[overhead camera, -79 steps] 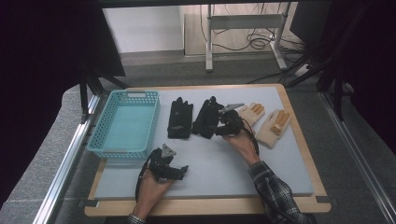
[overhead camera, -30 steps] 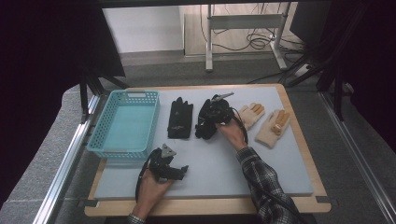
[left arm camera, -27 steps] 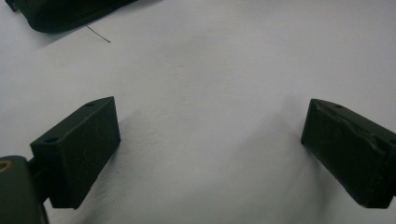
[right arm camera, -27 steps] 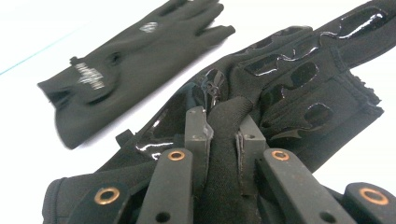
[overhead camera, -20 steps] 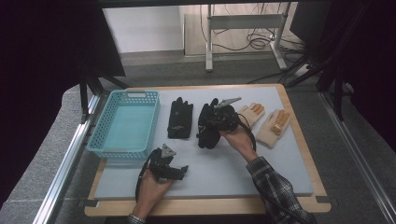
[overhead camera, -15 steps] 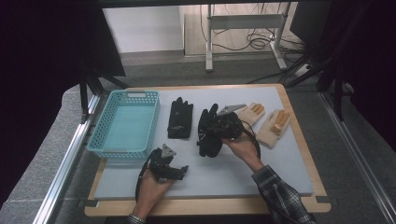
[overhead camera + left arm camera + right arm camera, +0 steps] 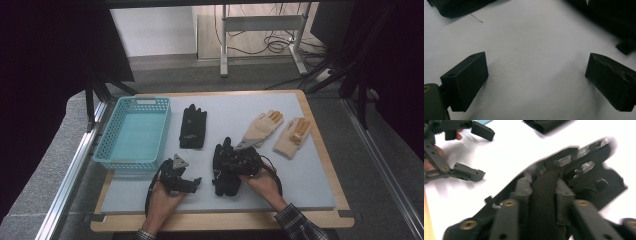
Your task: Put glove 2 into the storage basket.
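Evidently the work in hand was gathering gloves toward the blue basket [image 7: 134,131], so I had the right tool [image 7: 239,161] on one black glove [image 7: 224,172], which lay near the front of the table [image 7: 300,192], just right of the left tool [image 7: 181,177]. In the right gripper view a fold of that glove's fabric [image 7: 544,202] sat between the jaws, pinched at the middle. The jaws had just been opening further, yet the cloth stood between them, so I judged the hold loose rather than gone.

I kept the left tool parked low over bare table, its jaws spread wide with nothing between them [image 7: 534,75], presumably ready to take or steady the glove beside it.

The second black glove [image 7: 193,127] lay flat beside the basket, and the two tan gloves [image 7: 263,127] [image 7: 293,136] lay well apart to the right. The basket was empty, so no glove had gone in yet.
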The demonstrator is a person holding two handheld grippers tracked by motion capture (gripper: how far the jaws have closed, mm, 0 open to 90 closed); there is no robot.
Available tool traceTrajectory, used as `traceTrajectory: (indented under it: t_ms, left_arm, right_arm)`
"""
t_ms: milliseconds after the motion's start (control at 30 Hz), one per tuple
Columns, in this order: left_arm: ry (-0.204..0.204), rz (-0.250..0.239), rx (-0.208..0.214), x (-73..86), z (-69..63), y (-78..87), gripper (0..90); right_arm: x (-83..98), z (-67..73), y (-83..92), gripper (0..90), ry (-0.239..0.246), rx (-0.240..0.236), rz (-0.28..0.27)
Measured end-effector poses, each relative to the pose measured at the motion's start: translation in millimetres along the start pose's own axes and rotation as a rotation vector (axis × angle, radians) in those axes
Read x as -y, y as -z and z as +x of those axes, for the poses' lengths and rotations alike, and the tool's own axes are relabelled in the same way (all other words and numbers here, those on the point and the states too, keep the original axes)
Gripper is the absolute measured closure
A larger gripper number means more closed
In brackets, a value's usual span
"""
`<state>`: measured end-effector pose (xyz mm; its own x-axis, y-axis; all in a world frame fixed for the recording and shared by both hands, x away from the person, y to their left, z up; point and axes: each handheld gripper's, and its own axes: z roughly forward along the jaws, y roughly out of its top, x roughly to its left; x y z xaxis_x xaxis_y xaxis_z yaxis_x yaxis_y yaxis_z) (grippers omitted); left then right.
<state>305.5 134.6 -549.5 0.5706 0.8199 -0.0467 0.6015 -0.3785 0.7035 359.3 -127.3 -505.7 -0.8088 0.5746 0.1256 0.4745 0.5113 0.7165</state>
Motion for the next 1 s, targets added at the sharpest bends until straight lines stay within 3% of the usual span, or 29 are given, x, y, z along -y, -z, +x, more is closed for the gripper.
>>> traceTrajectory:
  t_ms: [267, 500, 733, 833, 1000]
  left_arm:
    - [0.0, 0.0, 0.0, 0.0, 0.0, 0.0, 4.6]
    - [0.005, -0.002, 0.0, 0.0, -0.3, -0.2, 4.6]
    - [0.0, 0.001, 0.0, 0.0, 0.0, 0.0, 4.6]
    - [-0.001, 0.002, -0.001, 0.0, 0.1, 0.1, 4.6]
    - [0.0, 0.003, 0.0, 0.0, 0.1, 0.1, 4.6]
  right_arm:
    - [-6.9, -10.5, 10.7, 48.5, 0.006, 0.056, -0.021]
    - [-18.4, -15.5, 14.0, 42.5, 0.019, 0.063, -0.041]
    - [-36.3, -22.5, -3.8, 36.0, 0.03, 0.056, -0.018]
    - [-44.5, -24.0, -14.1, 37.7, 0.04, 0.057, -0.013]
    - [-60.0, -27.8, -33.6, 53.2, 0.057, 0.037, 0.004]
